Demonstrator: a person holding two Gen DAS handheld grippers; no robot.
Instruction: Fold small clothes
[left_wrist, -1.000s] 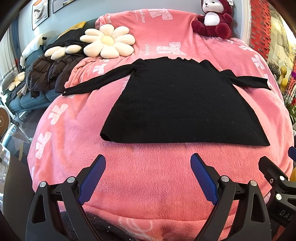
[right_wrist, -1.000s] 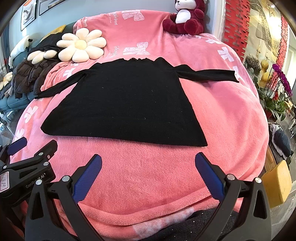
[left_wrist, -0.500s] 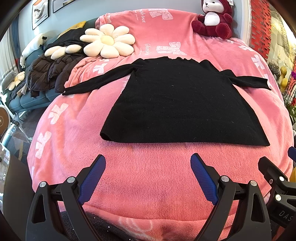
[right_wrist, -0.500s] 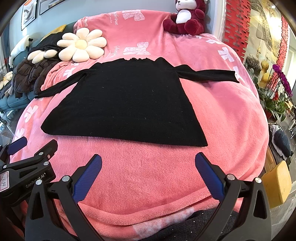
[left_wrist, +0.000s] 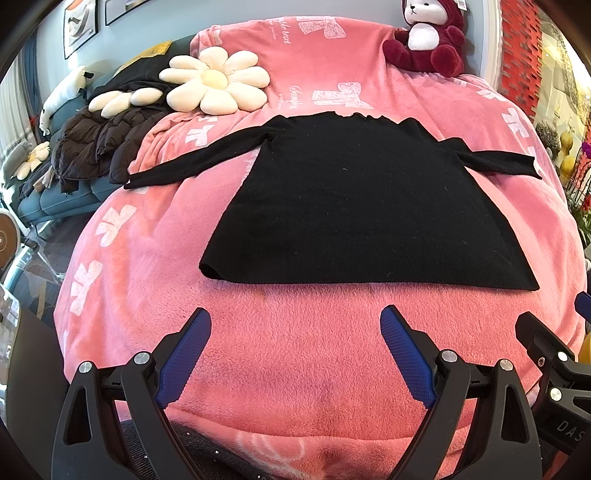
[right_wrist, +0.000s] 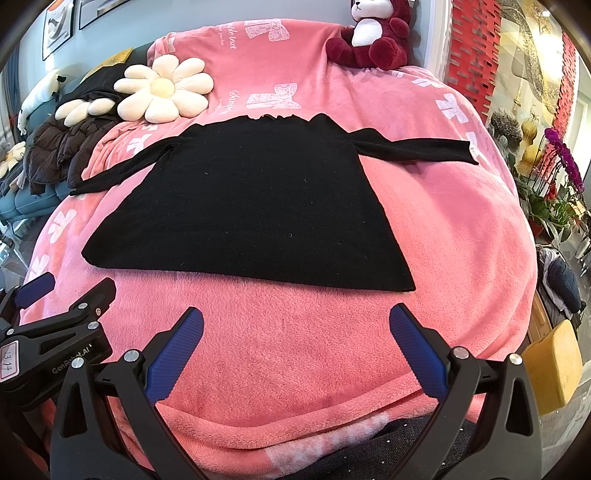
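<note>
left gripper (left_wrist: 295, 334): jaws wide, nothing held, over bare pink blanket (left_wrist: 295, 369) | black sweater (left_wrist: 354, 206): flat, sleeves spread, hem just ahead of both grippers, apart from the tips | right gripper (right_wrist: 295, 332): jaws wide, empty, short of hem, beside left gripper

Right gripper (left_wrist: 554, 373) cut off by frame edge, jaw state indeterminable there, yellow stool (right_wrist: 554, 373) partly cropped, blanket lettering (left_wrist: 283, 27) illegible, wall pictures (left_wrist: 79, 27) truncated.
</note>
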